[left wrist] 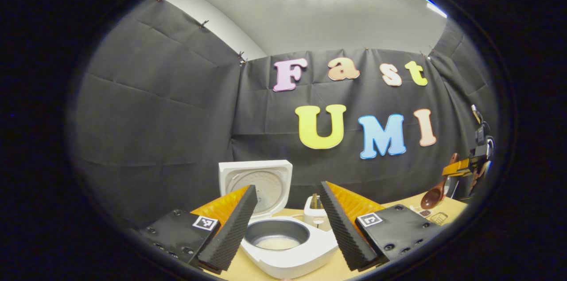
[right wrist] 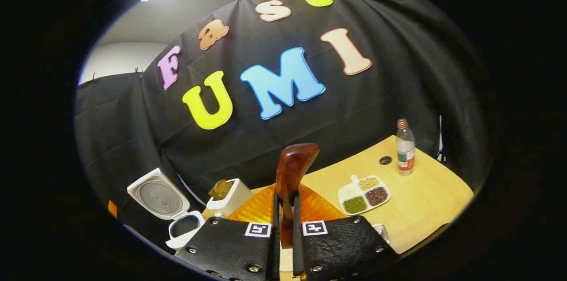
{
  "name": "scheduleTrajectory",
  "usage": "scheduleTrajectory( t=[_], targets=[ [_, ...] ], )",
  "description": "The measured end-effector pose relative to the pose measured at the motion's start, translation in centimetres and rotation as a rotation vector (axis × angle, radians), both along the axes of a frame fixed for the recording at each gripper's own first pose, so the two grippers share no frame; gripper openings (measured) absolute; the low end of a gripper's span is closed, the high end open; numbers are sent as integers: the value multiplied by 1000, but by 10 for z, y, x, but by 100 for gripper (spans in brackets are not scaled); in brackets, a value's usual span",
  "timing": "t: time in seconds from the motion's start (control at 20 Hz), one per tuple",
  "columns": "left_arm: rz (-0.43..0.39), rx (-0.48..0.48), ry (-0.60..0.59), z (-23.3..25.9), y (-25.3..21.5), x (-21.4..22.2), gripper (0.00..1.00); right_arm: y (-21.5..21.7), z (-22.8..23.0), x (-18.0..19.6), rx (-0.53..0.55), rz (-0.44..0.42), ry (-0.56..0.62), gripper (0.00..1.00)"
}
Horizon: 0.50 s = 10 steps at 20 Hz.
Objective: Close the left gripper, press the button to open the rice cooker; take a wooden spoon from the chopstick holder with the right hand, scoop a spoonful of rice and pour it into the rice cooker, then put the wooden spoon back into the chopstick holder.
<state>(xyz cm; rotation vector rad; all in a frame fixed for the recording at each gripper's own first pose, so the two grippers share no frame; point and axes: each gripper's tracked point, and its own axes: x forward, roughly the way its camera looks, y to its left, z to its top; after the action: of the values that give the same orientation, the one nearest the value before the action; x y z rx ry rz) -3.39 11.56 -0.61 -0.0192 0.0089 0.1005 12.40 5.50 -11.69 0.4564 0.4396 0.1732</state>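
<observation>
Right tool (right wrist: 283, 223) of mine is clamped on the wooden spoon (right wrist: 292, 174), whose bowl stands up at the lower centre of the right gripper view. Left of it sit the chopstick holder (right wrist: 228, 199) and, at the lower left, the rice cooker (right wrist: 177, 221) with its lid up. A divided dish (right wrist: 365, 194) and a bottle (right wrist: 405, 148) stand on the bench (right wrist: 425, 201) to the right. My left tool (left wrist: 288, 223) gapes wide at the bottom of its view, the open rice cooker between its fingers.
</observation>
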Motion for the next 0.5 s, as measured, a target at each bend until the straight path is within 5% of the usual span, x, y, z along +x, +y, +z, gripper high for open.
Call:
scheduleTrajectory(
  t=[0.5],
  targets=[
    [-53,16,24,3,-44,8,100,-84,-82,-26,-113,-116,112,12]
  ],
)
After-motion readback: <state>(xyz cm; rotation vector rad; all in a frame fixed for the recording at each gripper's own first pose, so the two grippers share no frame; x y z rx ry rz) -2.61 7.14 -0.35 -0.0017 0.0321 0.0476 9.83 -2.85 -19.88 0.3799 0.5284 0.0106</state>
